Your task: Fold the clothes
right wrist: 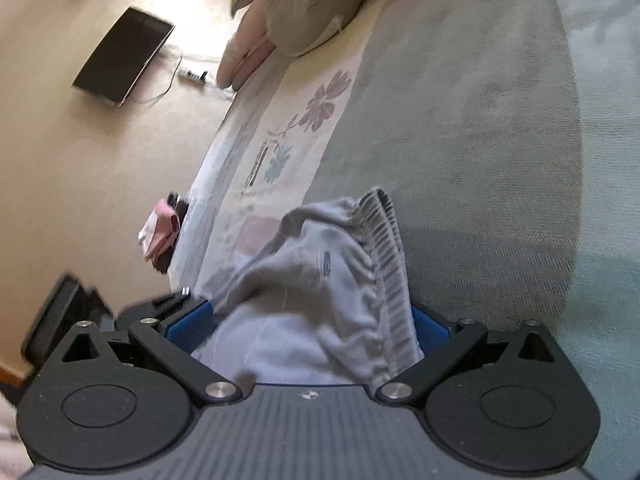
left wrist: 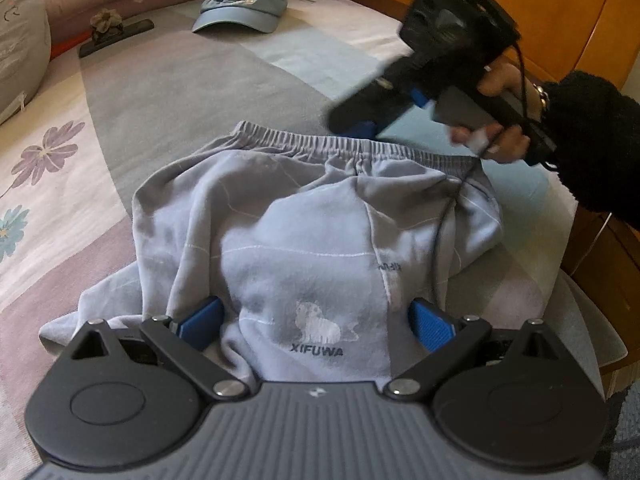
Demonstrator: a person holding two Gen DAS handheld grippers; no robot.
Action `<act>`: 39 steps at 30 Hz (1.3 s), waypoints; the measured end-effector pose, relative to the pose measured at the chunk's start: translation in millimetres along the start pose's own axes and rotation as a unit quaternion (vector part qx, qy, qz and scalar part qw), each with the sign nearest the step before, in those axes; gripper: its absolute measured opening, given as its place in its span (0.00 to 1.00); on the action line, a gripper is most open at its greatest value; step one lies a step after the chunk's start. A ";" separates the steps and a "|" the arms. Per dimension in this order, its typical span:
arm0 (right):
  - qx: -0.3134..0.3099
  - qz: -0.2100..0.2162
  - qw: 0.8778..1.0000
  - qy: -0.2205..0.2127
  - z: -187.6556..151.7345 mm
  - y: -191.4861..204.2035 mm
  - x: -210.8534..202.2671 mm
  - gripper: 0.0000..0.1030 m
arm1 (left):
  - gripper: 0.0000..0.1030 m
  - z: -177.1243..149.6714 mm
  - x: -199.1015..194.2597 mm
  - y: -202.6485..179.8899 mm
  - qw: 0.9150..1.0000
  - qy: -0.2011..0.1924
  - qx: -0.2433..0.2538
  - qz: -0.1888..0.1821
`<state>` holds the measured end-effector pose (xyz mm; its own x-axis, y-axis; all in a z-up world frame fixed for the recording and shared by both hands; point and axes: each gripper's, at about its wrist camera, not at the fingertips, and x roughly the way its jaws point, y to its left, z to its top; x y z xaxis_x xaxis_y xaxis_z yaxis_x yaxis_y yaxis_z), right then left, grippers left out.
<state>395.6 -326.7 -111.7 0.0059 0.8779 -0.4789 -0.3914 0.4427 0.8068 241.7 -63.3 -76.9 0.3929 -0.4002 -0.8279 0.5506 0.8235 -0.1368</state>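
your left tool stands wide apart, its blue pads on either side of a raised fold of the grey sweatpants; the cloth bulges up between them, and the pads look to touch it without pinching it flat. your right tool is also spread wide, with the elastic waistband and a bunch of the pants filling the gap between its pads; whether it presses on the cloth you cannot tell from here.

the sweatpants lie bunched on the bed, near its right edge and by the wooden frame, the waistband on the far side from your left tool.

the left wrist view shows what the right one does not: the small animal print and the word "xifuwa" on the fold, the right tool from outside, blurred, at the waistband's far right end, your hand in a black fuzzy sleeve gripping it, a cable trailing over the pants, and a blue cap near the far edge of the bed beside the pillows.

the right wrist view alone shows the floor past the bed's left edge, with a dark flat panel, a power strip and pink slippers.
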 end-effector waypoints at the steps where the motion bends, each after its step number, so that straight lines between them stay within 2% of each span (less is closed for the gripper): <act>1: -0.004 0.003 1.000 0.004 -5.4 -0.1 -6.1 0.96 | 0.96 -0.4 0.0 0.8 1.000 -0.001 0.000 -0.002; 4: -0.002 0.002 1.000 0.012 -12.7 -7.0 -14.8 0.81 | 0.96 -0.6 1.5 2.9 1.000 -0.004 -0.001 -0.006; 6: 0.013 -0.004 1.000 0.011 -9.7 -14.9 -15.9 0.64 | 0.96 0.1 3.4 3.5 1.000 -0.005 -0.002 -0.007; 10: 0.035 0.008 0.999 0.021 4.0 -27.3 -1.1 0.40 | 0.96 -0.1 5.1 2.8 1.000 -0.006 -0.004 -0.006; 11: 0.033 0.010 0.999 0.024 5.7 -29.2 3.8 0.27 | 0.96 -0.3 5.2 2.7 1.000 -0.006 -0.004 -0.006; 12: 0.034 0.004 0.999 0.028 6.3 -32.2 8.9 0.06 | 0.96 -0.5 5.4 2.4 1.000 -0.006 -0.003 -0.006; 14: 0.045 0.020 0.999 0.022 4.2 -39.9 12.3 0.06 | 0.96 -0.7 5.9 1.5 1.000 -0.005 -0.002 -0.005; 16: 0.021 0.013 1.000 0.013 -0.2 -35.0 10.6 0.06 | 0.96 -0.2 6.9 1.2 1.000 -0.004 0.000 -0.004; 18: -0.009 -0.009 1.000 0.000 -6.0 -24.9 10.2 0.07 | 0.96 -0.2 7.4 0.7 1.000 -0.003 0.000 -0.002; 24: -0.046 -0.091 0.994 -0.037 -17.3 6.9 11.1 0.09 | 0.96 1.1 1.4 -0.9 1.000 -0.004 -0.005 0.003; 30: -0.054 -0.146 0.985 -0.072 -1.0 15.7 9.1 0.10 | 0.96 4.7 -27.6 -6.7 0.999 -0.036 0.000 0.018; 39: -0.030 -0.204 0.969 -0.135 33.0 5.0 -2.1 0.10 | 0.96 -2.0 -49.9 -5.0 0.997 -0.051 -0.003 0.049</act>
<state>424.0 -320.4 -95.2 0.4079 0.6519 -0.6393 -0.3581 0.7583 0.5447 217.9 -46.6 -36.1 0.5184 -0.3563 -0.7774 0.5017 0.8629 -0.0609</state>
